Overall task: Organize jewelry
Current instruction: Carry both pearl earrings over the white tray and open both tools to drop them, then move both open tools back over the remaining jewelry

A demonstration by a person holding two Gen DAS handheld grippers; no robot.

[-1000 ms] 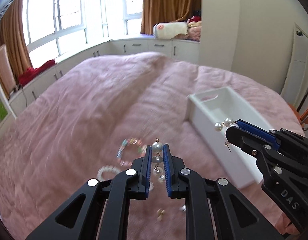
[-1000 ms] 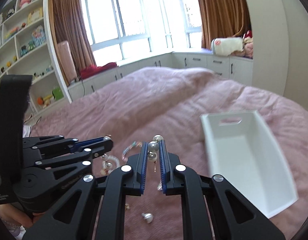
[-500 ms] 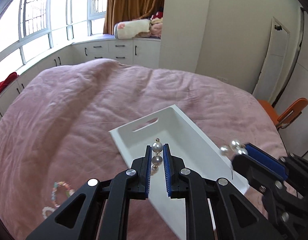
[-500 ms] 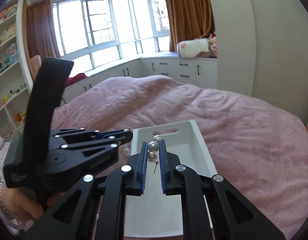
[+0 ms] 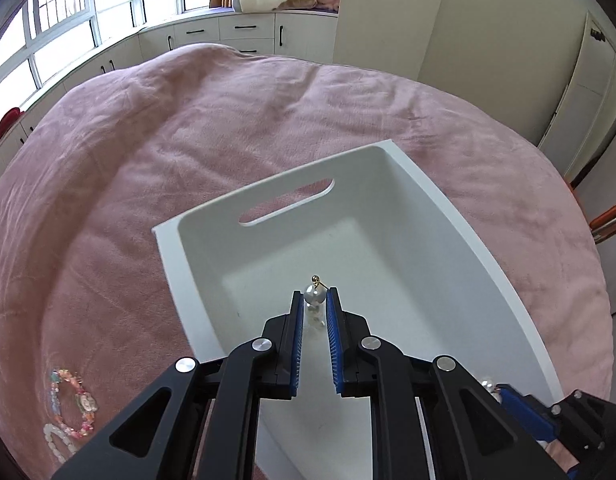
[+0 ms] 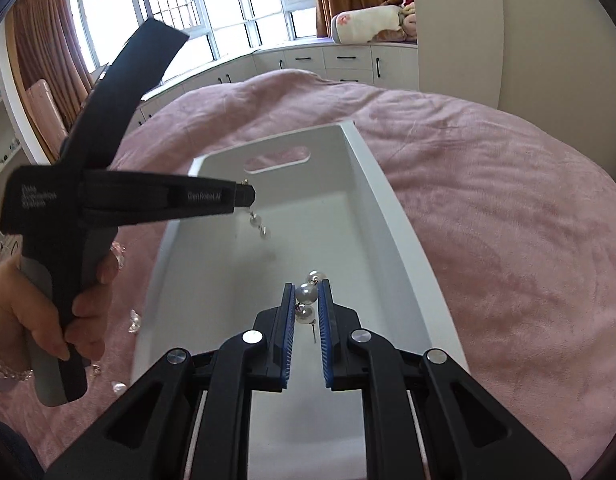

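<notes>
Your left gripper (image 5: 315, 298) is pinching a pearl earring (image 5: 314, 294) between nearly closed jaws, its lower pearls dangling over the white bin (image 5: 460, 236). Your right gripper (image 6: 305, 294) is likewise clamping a second pearl earring (image 6: 306, 293) above the bin's floor.

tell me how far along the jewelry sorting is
Nothing lies in the bin yet. In hand: each tool holds a pearl earring over it, left and right. Left to do: drop both, then collect the bracelets and loose pieces on the bed.
</notes>
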